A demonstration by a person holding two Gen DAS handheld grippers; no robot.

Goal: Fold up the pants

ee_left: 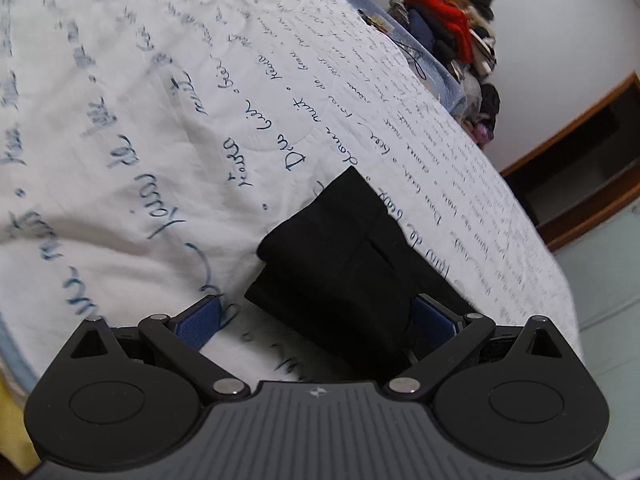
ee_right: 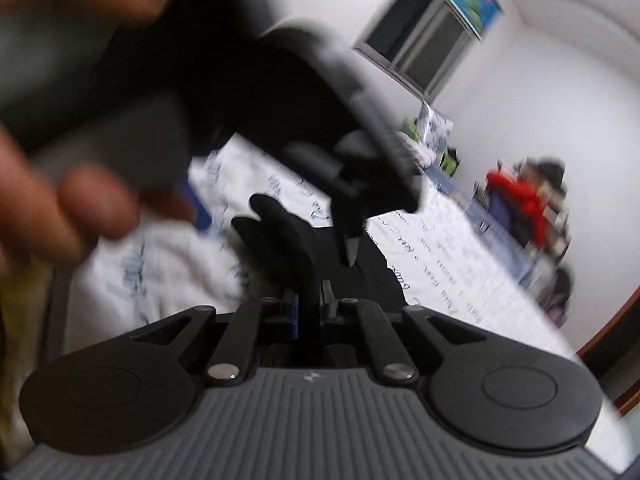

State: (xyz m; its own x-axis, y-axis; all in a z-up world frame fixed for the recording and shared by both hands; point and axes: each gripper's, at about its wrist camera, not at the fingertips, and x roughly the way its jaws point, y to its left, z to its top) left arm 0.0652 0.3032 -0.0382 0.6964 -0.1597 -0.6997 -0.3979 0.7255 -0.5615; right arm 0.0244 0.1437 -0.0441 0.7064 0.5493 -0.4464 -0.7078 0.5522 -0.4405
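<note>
While I watched both wrist views, the pants (ee_left: pixel 340 264) lay near the edge of the bed (ee_left: pixel 140 140), black and bunched into a thick, uneven bundle with several layers showing.

I judged them light and limp, soft cloth that would sag and slide open wherever it was not supported, with nothing fragile about them. A pinch through all the layers at a folded edge or corner looked the safest hold; a grip on 1 layer alone would probably let the rest spill out.

My left gripper (ee_left: pixel 316 316) stood with its jaws wide apart, 1 blue pad clear on the quilt side, the other hidden behind the cloth, so the pants sat between the jaws without being pressed. My right gripper (ee_right: pixel 308 304) had its jaws drawn nearly together on a ridge of the black cloth, which rose between them. The left gripper's body and the hand (ee_right: pixel 60 200) holding it, blurred, filled the upper left of the right view.

The bed wore a white quilt printed with blue handwriting, soft and rumpled, so I expected it to give under any press and to drag with the cloth. Beyond it a pile of clothes (ee_left: pixel 452 28), red among dark, stood against a white wall, with a window (ee_right: pixel 416 52) high up.
</note>
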